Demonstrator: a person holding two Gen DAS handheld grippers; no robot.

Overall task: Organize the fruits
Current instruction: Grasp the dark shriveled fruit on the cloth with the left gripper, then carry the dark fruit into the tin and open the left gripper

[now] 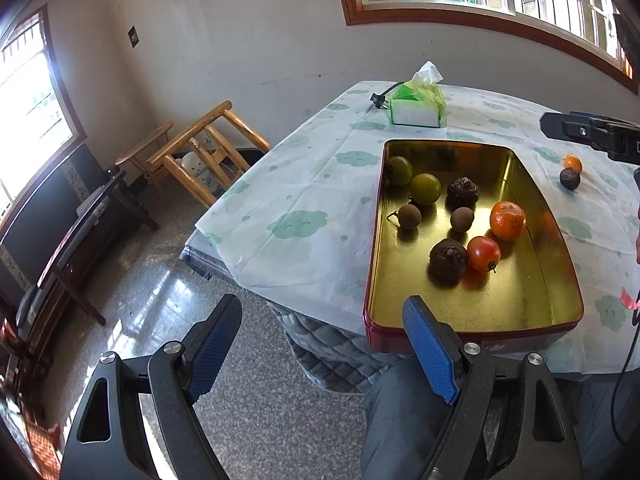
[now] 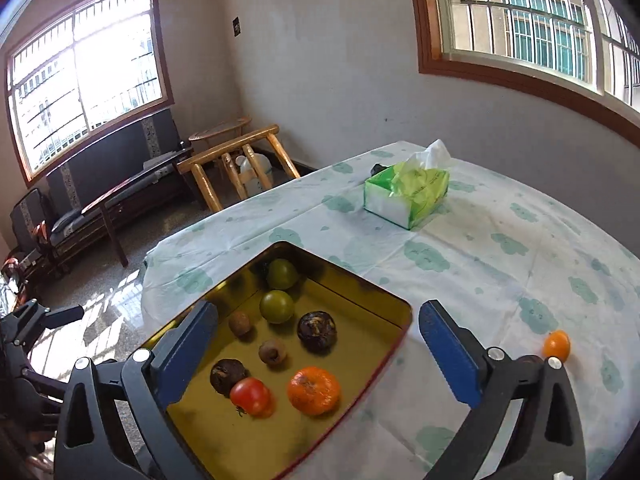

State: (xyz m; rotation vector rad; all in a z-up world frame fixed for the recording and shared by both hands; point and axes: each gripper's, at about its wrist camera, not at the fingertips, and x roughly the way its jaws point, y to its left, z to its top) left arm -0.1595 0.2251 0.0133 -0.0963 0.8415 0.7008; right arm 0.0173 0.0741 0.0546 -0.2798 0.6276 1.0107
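Left gripper (image 1: 322,346) spread wide, nothing between the blue pads, hanging off the near edge of the worktop (image 1: 312,184) just short of the tin. Right gripper (image 2: 318,344) likewise spread and empty, poised above the tin's near right corner.

Gold-lined tin tray (image 1: 560,280) with a red outer wall, sitting on the cloud-print cloth and holding eight fruits: two green ones (image 1: 425,189) at the far left, two small brown longans (image 1: 462,219) mid-tray, two dark wrinkled fruits (image 1: 448,260) (kind hard to tell), a red tomato (image 1: 483,253) touching the nearer dark one, and a mandarin (image 1: 507,220) just beside the right wall.

Outside the tin, well to its right: a small orange kumquat (image 2: 556,345) and another dark fruit (image 1: 569,178) close beside it, both on the cloth.

Green tissue box (image 2: 406,196) farther back, black plug (image 1: 379,101) just beside it.
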